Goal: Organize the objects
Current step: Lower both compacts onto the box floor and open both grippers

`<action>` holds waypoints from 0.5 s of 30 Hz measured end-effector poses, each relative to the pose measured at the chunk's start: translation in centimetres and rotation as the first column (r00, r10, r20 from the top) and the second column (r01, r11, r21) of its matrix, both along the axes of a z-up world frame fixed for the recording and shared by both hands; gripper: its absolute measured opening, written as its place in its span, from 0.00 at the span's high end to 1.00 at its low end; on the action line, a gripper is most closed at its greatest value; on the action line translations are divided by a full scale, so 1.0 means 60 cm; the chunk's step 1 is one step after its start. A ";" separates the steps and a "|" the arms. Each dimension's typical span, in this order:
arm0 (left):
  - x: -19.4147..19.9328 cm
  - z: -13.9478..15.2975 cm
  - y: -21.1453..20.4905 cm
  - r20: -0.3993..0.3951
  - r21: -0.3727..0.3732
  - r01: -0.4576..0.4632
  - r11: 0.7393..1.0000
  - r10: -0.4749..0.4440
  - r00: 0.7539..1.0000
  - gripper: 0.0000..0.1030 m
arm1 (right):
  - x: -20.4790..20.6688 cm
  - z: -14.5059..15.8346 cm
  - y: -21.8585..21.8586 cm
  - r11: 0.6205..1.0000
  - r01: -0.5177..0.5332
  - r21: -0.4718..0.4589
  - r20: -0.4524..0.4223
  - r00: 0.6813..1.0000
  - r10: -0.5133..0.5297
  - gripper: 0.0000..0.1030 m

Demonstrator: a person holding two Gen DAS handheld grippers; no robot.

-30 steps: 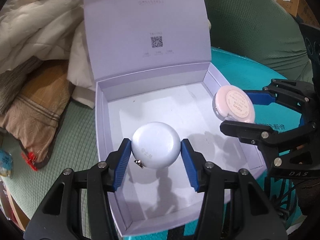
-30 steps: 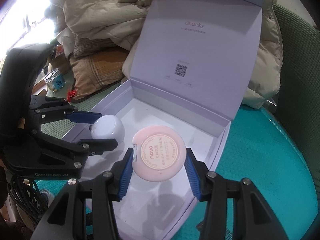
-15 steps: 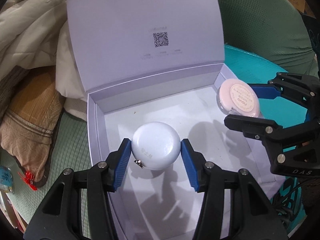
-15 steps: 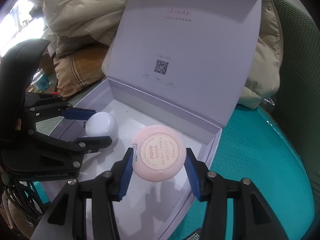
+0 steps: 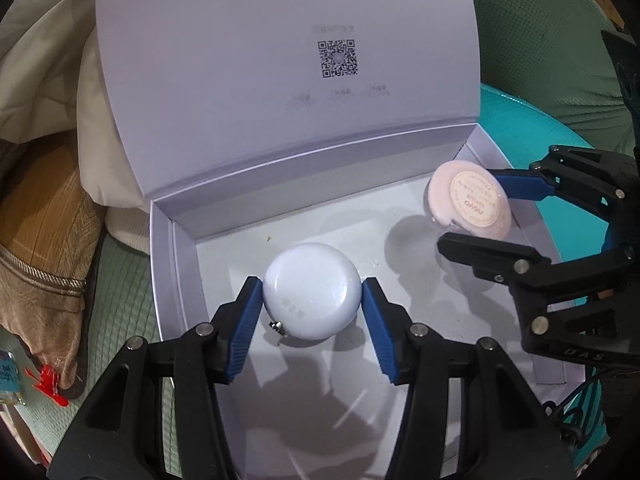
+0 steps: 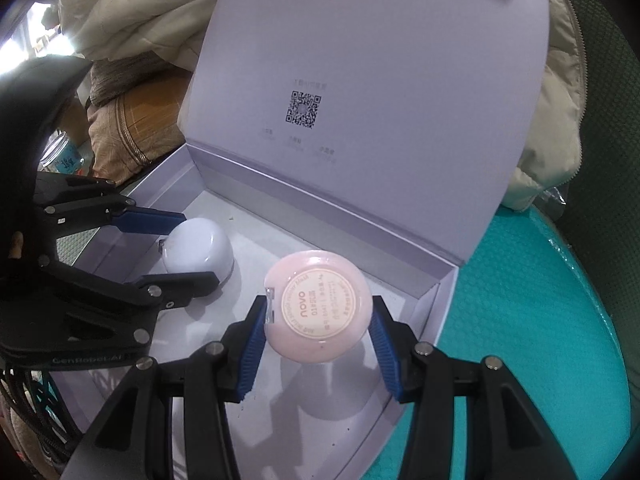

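Both claws have sunk deeper into the open box (image 5: 168, 264), left claw (image 5: 313, 300) clamped on the white round case (image 5: 311, 290) near centre, right claw (image 6: 318, 322) clamped on the pink compact (image 6: 318, 316) toward 3 o'clock, so set-down looks close.
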State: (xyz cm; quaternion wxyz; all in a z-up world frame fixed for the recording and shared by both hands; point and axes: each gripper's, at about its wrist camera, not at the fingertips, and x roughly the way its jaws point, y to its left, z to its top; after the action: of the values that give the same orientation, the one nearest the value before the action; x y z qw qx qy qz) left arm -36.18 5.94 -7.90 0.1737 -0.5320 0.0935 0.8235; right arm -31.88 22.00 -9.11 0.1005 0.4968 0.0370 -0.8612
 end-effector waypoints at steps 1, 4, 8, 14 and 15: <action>0.000 0.000 0.002 -0.001 -0.004 0.004 1.000 -0.004 1.000 0.52 | -0.001 -0.001 0.000 1.000 0.000 0.002 0.002 1.000 0.000 0.51; 0.002 0.000 0.004 -0.004 -0.011 0.009 1.000 -0.009 1.000 0.52 | -0.005 -0.007 0.000 1.000 -0.003 -0.001 0.018 1.000 0.003 0.51; 0.008 0.001 0.006 0.002 -0.003 0.016 1.000 -0.016 1.000 0.52 | -0.007 -0.013 -0.005 1.000 -0.023 0.003 0.034 0.999 0.022 0.51; 0.017 0.002 0.014 0.010 -0.004 0.036 0.999 -0.036 0.999 0.52 | -0.007 -0.015 -0.010 1.000 -0.028 0.002 0.046 0.999 0.028 0.51; 0.018 0.002 0.014 0.009 -0.004 0.038 0.999 -0.038 0.999 0.52 | -0.008 -0.015 -0.011 1.000 -0.029 0.002 0.046 0.998 0.029 0.51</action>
State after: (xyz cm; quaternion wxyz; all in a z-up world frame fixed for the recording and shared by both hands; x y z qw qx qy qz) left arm -35.10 6.79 -7.77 0.1885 -0.5342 0.1044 0.8174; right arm -32.36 21.35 -10.01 0.1132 0.5161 0.0433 -0.8479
